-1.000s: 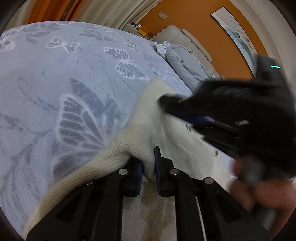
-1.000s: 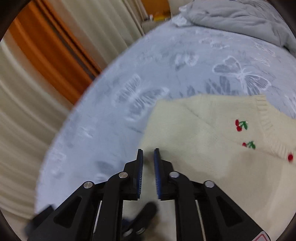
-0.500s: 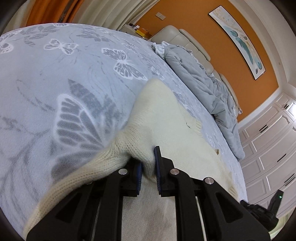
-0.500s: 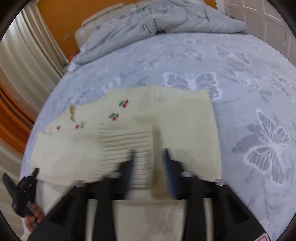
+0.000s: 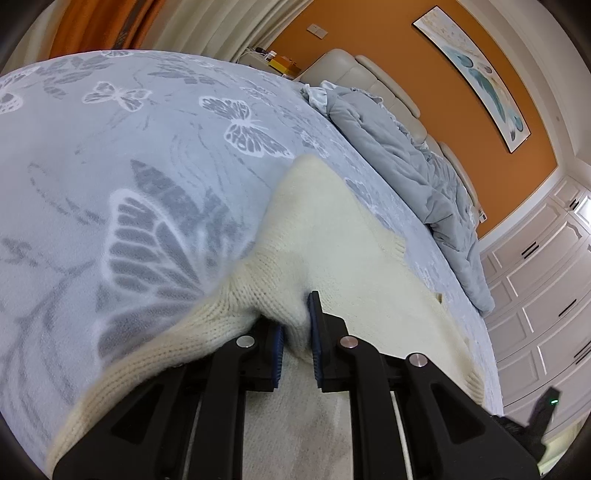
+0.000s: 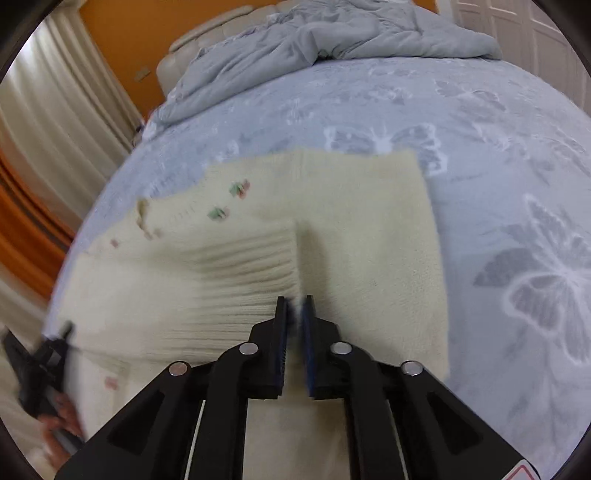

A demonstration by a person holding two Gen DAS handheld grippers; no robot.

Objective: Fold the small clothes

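Left gripper (image 5: 295,332): jaws pinched on a raised fold of the cream knit sweater (image 5: 332,236), which lies ahead on the butterfly bedspread (image 5: 110,147); right gripper (image 6: 293,317): narrow, grip indistinct through blur, at the ribbed cuff (image 6: 251,273) of a folded-in sleeve; folding judged partway.

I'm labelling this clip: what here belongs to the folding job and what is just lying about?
Job: cream knitted sweater with cherry motifs; left gripper, shut on its edge; right gripper.
Lying about: crumpled grey duvet; framed painting; white wardrobe doors.
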